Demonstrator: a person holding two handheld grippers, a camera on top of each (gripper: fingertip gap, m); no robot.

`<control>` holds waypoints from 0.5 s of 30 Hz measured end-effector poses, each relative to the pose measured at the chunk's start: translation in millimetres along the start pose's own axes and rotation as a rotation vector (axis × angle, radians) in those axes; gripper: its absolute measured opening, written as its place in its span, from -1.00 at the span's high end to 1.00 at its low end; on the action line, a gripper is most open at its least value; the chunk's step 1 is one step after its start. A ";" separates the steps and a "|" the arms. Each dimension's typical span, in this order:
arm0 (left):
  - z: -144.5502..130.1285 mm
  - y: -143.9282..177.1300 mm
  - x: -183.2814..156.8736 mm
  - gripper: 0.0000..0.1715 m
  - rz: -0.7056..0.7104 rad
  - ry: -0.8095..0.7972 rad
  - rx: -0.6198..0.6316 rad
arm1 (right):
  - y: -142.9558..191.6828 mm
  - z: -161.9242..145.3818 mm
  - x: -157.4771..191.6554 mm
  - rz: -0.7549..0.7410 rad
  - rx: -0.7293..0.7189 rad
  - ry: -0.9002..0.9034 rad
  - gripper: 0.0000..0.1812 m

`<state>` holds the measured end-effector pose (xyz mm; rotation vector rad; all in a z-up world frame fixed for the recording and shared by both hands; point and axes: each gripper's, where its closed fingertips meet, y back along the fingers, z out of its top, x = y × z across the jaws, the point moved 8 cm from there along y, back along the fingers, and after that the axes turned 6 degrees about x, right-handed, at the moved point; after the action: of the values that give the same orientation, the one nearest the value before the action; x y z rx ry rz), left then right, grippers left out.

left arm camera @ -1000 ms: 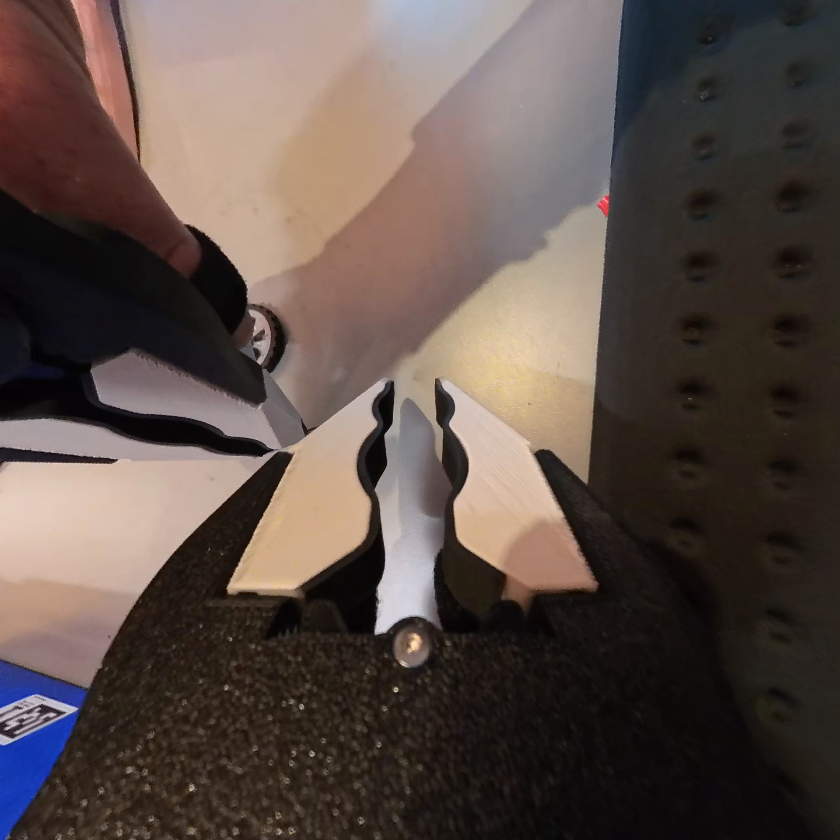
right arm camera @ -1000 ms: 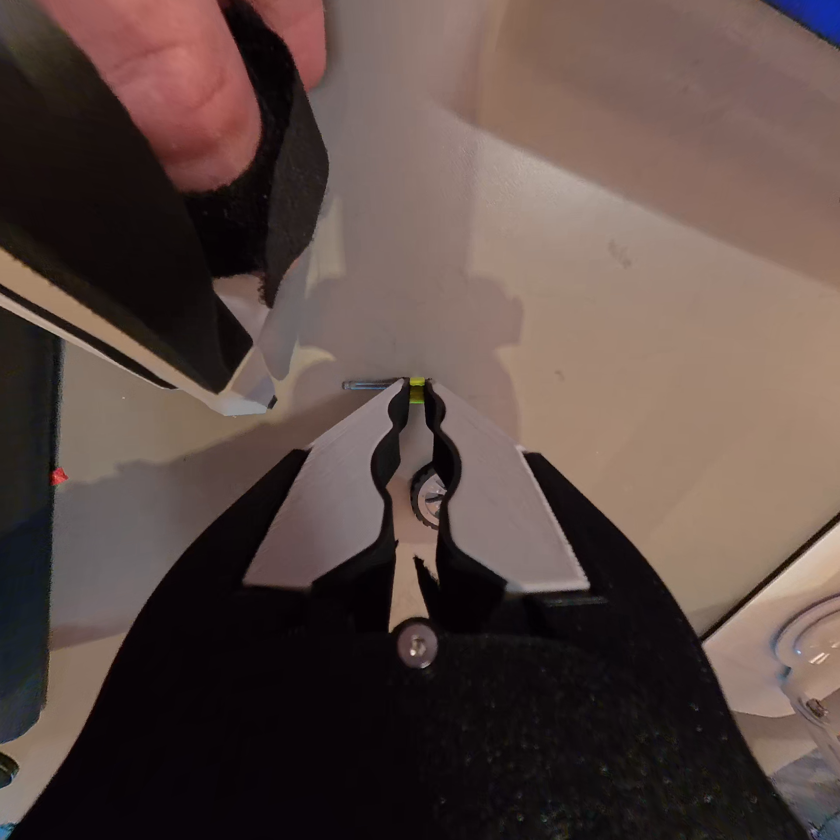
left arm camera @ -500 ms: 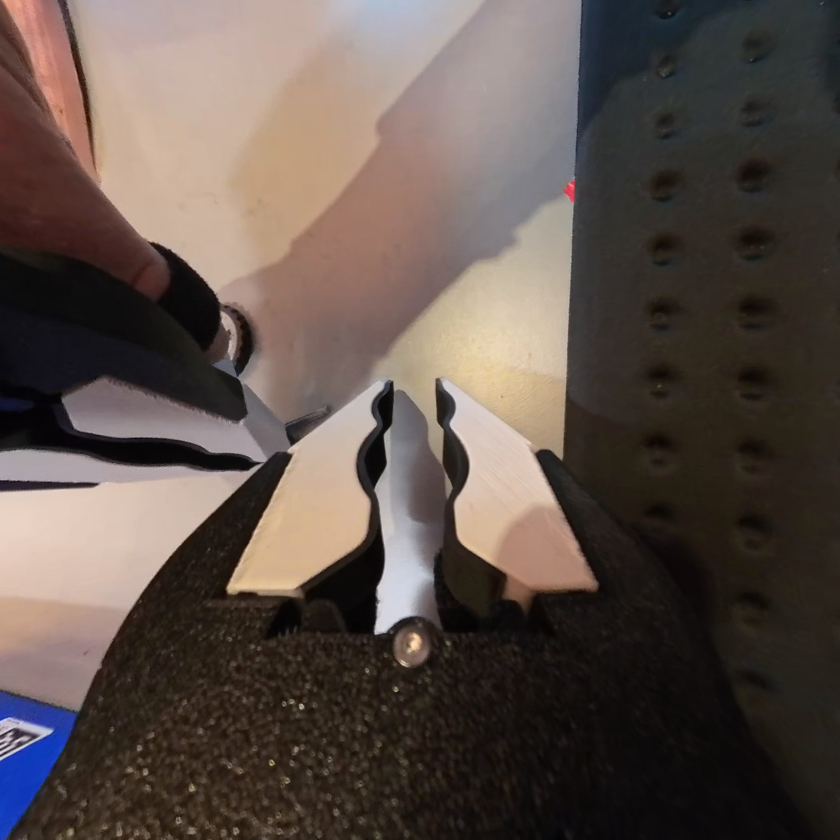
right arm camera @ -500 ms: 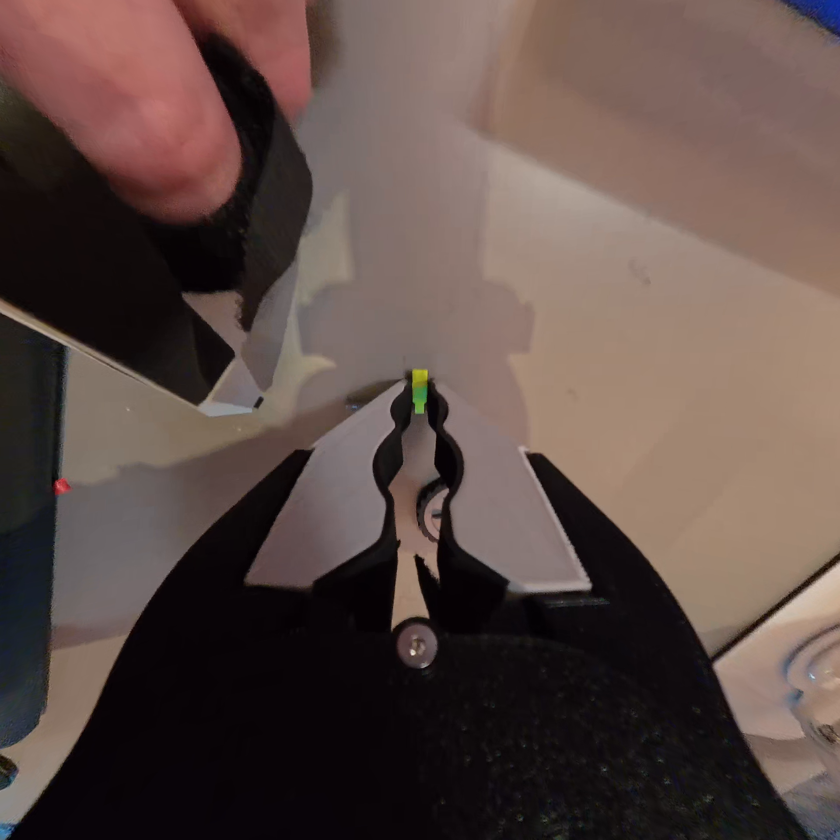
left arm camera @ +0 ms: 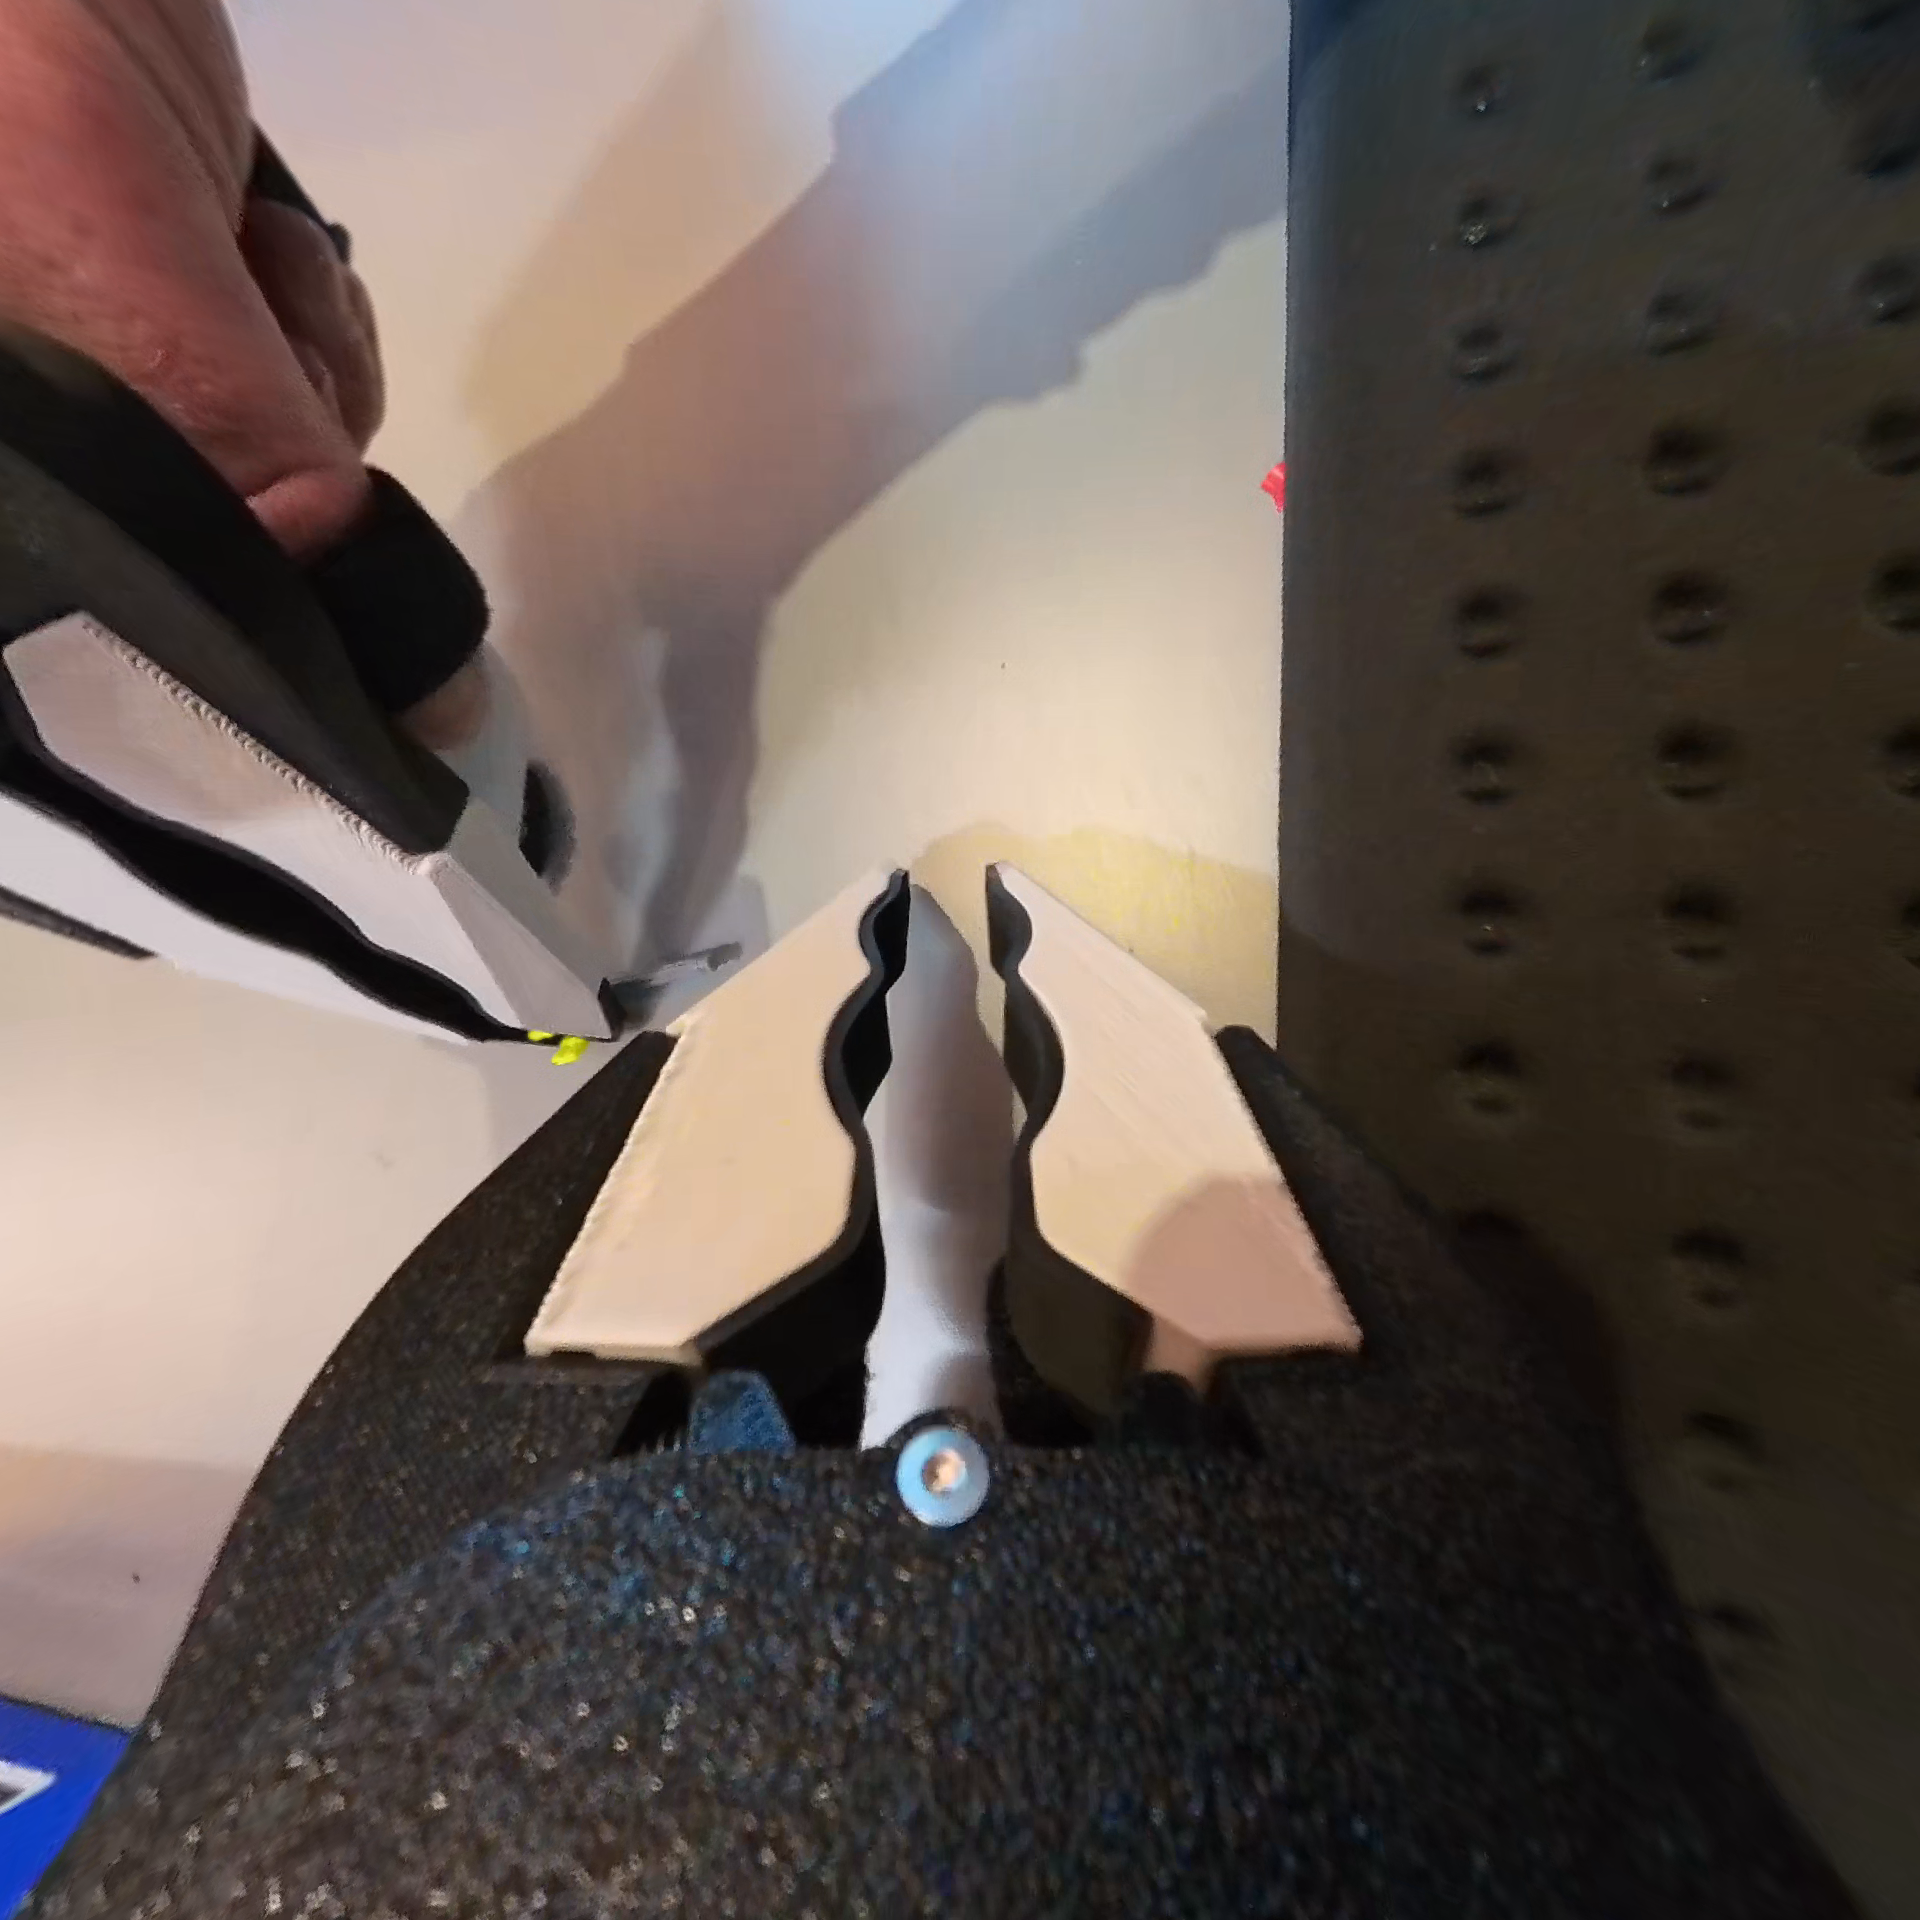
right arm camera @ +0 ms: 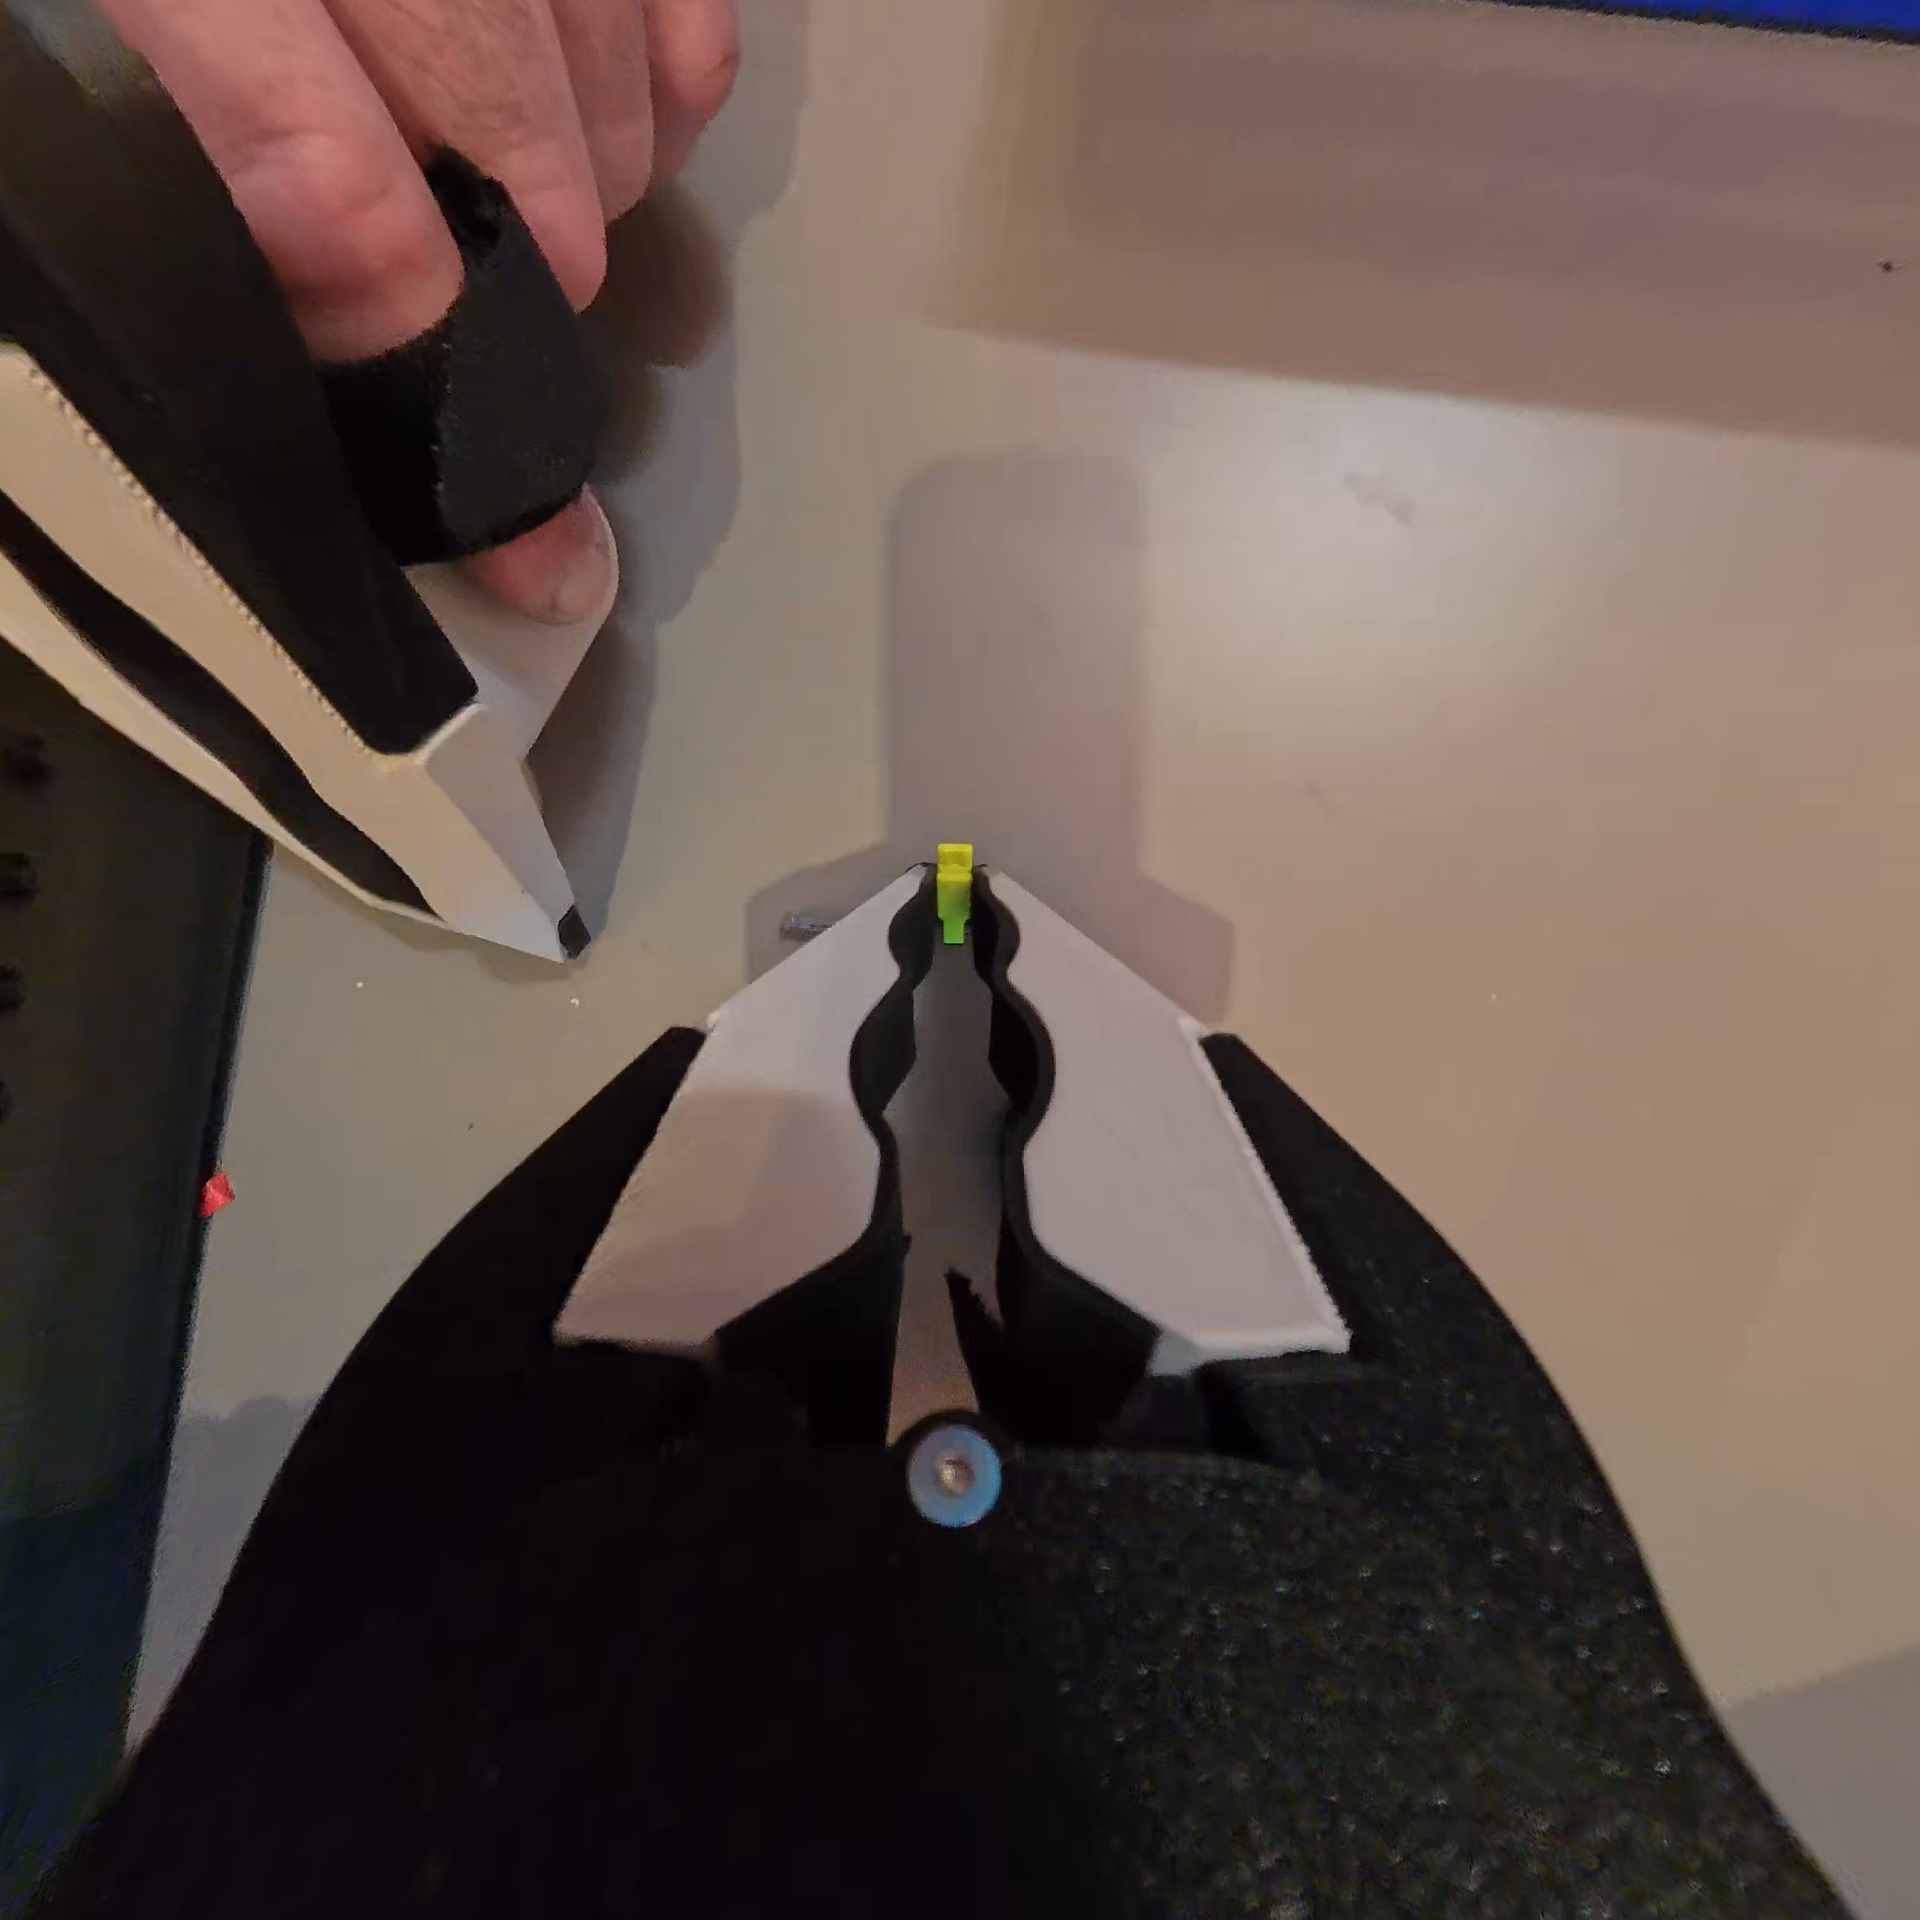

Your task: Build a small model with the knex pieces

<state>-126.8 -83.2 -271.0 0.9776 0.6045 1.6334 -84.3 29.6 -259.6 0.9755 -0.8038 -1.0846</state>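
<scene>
The gear has gone from the right gripper point(right arm camera: 954, 883), which pinches a yellow-green clip point(right arm camera: 954, 891).

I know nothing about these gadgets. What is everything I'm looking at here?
Table: one, beige, under everything.
Perforated panel: one, dark, upright at the table's edge beside the left gripper.
Red scrap: one, at the panel's edge.
Blue object: one, only a corner shows.
Metal pin: one, grey, on the table beside the right gripper's tips.
Small piece: one, yellow-green, pinched in the right gripper's tips.
Left gripper: black and white, narrowly open, holding nothing.
Right gripper: black and white, shut on the piece.
Left hand, right hand: each holding its gripper.
</scene>
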 end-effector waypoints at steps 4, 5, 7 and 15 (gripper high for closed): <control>0.5 -0.9 2.9 0.80 0.017 0.010 -0.010 | 4.0 -4.2 4.2 -0.010 -0.097 -0.042 0.94; -0.5 -0.5 5.6 0.78 0.035 0.020 -0.008 | 7.2 -4.5 4.2 -0.011 -0.141 -0.063 0.94; -2.9 2.9 13.1 0.73 0.075 0.058 -0.021 | 16.6 -5.0 1.1 -0.029 -0.242 -0.129 0.94; -8.3 41.7 63.8 0.54 0.136 0.473 -0.373 | 69.3 -10.8 -4.5 -0.032 -0.878 -0.301 0.94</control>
<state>-160.8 -33.4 -223.7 0.3644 0.5221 2.0288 -52.3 47.6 -199.6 0.0839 -0.4546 -1.4451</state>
